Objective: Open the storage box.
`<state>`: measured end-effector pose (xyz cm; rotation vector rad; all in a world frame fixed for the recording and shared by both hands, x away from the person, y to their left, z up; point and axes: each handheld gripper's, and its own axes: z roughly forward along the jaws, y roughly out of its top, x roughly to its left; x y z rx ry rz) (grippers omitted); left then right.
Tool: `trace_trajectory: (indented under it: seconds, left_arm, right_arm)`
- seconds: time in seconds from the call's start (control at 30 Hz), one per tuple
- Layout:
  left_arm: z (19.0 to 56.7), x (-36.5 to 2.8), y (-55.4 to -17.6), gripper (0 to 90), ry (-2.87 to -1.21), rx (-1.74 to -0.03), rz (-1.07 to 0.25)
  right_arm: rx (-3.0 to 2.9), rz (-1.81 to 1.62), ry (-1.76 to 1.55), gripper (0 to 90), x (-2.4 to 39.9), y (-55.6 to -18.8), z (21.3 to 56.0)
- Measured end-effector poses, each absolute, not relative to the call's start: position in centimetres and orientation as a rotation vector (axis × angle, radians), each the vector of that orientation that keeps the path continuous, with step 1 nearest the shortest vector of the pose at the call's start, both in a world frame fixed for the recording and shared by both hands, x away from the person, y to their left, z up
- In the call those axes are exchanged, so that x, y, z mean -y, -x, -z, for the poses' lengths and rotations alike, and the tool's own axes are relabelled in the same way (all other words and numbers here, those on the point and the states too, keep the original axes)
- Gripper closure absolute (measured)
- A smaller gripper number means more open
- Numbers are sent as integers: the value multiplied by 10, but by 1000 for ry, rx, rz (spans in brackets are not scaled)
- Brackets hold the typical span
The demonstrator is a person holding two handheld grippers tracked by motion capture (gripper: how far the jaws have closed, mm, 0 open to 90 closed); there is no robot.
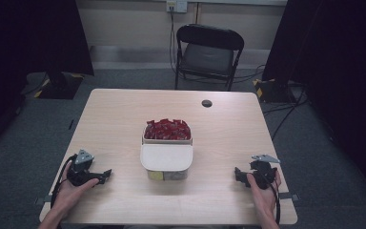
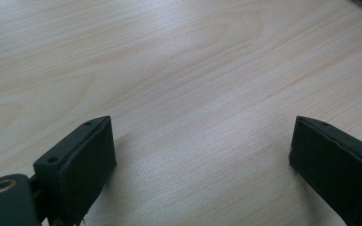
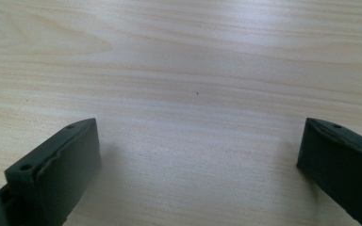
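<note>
At the middle of the wooden table [image 1: 124,119] stands a beige box [image 1: 167,139] filled with several red packets [image 1: 167,129]; a white lid [image 1: 166,156] lies across its near half. My left gripper [image 1: 106,174] rests on the table near the front left, held by a hand, its jaws pointing right toward the box. My right gripper [image 1: 237,174] rests near the front right, pointing left. In the left gripper view the left gripper [image 2: 202,141] stands open over bare wood. The right gripper [image 3: 200,146] is open too, with nothing between its jaws.
A black folding chair [image 1: 208,55] stands beyond the table's far edge. A small dark round hole [image 1: 207,103] sits in the tabletop near the far edge. Dark curtains hang at both sides, and cables run over the grey floor at the right.
</note>
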<state>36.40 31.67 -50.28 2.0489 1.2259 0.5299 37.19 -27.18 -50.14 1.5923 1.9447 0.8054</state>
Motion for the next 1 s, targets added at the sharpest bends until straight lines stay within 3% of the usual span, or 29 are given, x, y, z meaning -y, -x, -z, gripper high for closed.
trace_trajectory:
  seconds: [0.5, 0.63, 0.67, 1.0]
  left_arm:
    - [503, -317, -364, 71, -2051, -1221, -532]
    - [503, -317, -365, 69, -2053, -1221, -530]
    - [503, -317, -365, 69, -2052, -1221, -530]
    - [503, -317, -365, 69, -2053, -1221, -530]
  right_arm:
    - [-1942, -801, -1603, 1, 272, -370, 501]
    - [-1949, -796, -1608, 50, 270, -369, 498]
    - [-1967, -809, -1595, 133, 269, -368, 497]
    - [-2060, -962, -1578, 148, 259, -367, 487]
